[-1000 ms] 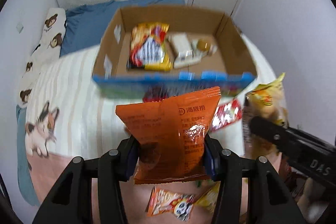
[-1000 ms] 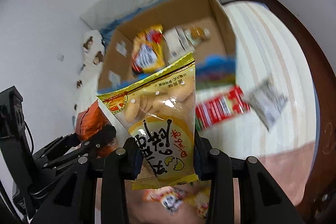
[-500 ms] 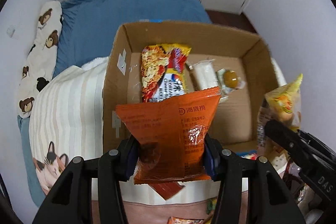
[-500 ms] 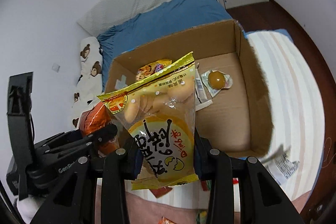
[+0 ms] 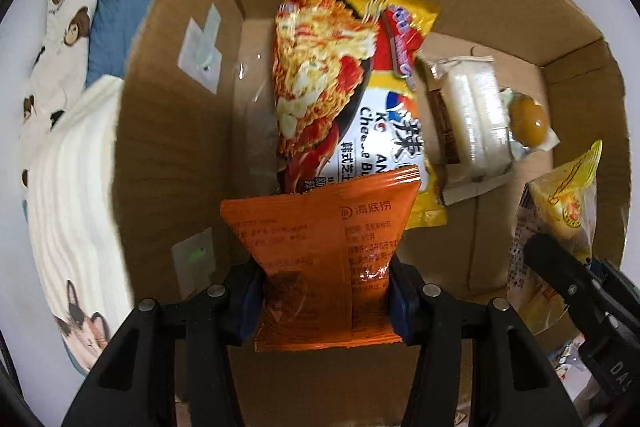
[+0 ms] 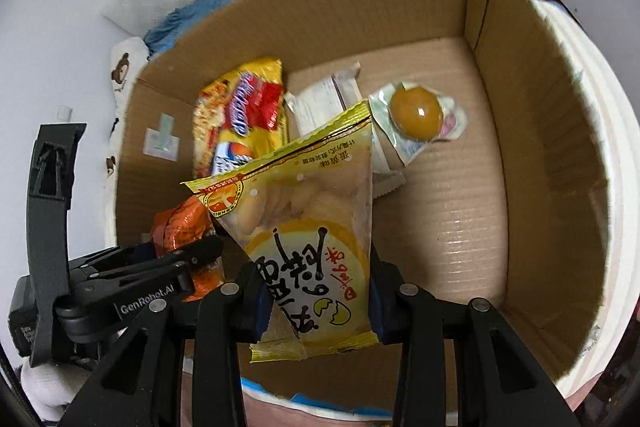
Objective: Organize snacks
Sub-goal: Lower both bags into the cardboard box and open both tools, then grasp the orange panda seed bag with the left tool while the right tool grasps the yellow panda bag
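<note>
You have brought both packets from over the bed to above the cardboard box (image 5: 576, 75); release comes next. Your left gripper (image 5: 324, 301) pinches the orange packet (image 5: 320, 251), your right gripper (image 6: 316, 301) the yellow packet (image 6: 308, 239). The box floor beneath both packets is hidden from you

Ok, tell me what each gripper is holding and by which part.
Left gripper: orange packet, pinched by its lower side edges. Right gripper: yellow egg-biscuit bag, also by its lower sides.
</note>
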### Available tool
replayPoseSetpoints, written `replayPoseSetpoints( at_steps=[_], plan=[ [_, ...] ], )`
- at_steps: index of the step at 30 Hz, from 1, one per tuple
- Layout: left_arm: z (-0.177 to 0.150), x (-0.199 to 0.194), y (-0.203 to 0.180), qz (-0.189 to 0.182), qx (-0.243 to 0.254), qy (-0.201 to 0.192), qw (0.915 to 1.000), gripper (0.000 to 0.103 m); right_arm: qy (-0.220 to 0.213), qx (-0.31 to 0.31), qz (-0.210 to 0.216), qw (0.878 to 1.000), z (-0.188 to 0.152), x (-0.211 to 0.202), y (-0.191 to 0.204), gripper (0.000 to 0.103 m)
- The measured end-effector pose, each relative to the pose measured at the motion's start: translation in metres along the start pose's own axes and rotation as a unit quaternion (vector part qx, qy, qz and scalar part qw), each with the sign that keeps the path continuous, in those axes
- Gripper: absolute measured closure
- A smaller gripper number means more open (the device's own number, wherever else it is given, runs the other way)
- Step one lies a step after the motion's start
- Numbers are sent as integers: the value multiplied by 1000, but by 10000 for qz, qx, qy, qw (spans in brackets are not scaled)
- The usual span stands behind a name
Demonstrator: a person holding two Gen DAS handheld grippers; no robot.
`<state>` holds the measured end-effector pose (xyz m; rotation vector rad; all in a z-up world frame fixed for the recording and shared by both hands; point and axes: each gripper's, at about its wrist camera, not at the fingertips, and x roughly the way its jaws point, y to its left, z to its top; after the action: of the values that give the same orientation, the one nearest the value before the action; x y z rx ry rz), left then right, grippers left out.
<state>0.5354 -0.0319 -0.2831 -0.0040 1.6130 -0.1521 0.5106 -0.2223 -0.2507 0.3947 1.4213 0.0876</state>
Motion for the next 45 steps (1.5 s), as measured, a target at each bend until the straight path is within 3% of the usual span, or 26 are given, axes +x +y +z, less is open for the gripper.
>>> replayPoseSetpoints(
  at_steps=[7, 8, 10, 11, 14, 15, 18, 28, 34, 40, 45],
  plan=[
    [0, 8, 6, -132, -97, 68, 9998, 53, 220, 5, 40, 9997, 3, 19, -1, 61],
    [0, 7, 7, -165, -98, 52, 9998, 53, 275, 18, 19, 9996, 3, 22, -2, 56],
    [3, 3, 7, -170, -148, -6, 9997, 52, 296, -37, -37, 9995, 4, 23, -1, 33],
    [3, 0, 9, -210, -194, -52, 9996, 46, 276, -82, -97, 9995, 4, 22, -1, 17],
    [5, -8, 13, -419, -295, -143, 9986, 38, 234, -228, -192, 9993, 5, 17, 3, 12],
    [5, -12, 14, -434, -288, -200, 9984, 29, 230, -270, -225, 9991, 5, 16, 3, 8],
    [2, -25, 9, -321, -196, -358, 9987, 10, 130, -395, -412, 9983, 4, 8, 5, 7],
    [-26, -83, -2, -215, -160, -1162, 9929, 10, -521, -657, -737, 9937, -14, -39, 11, 5],
    [-57, -115, -6, -288, -220, -1658, 9855, 10, -962, -699, -629, 9909, -38, -78, 17, 5],
    [-124, -128, -12, -224, -166, -1957, 9803, 10, -1014, -625, -284, 9925, -98, -108, 5, 5],
    [-209, -83, -14, -355, -321, -1297, 9904, 10, -541, -799, -377, 9946, -177, -96, -23, 5]
  ],
)
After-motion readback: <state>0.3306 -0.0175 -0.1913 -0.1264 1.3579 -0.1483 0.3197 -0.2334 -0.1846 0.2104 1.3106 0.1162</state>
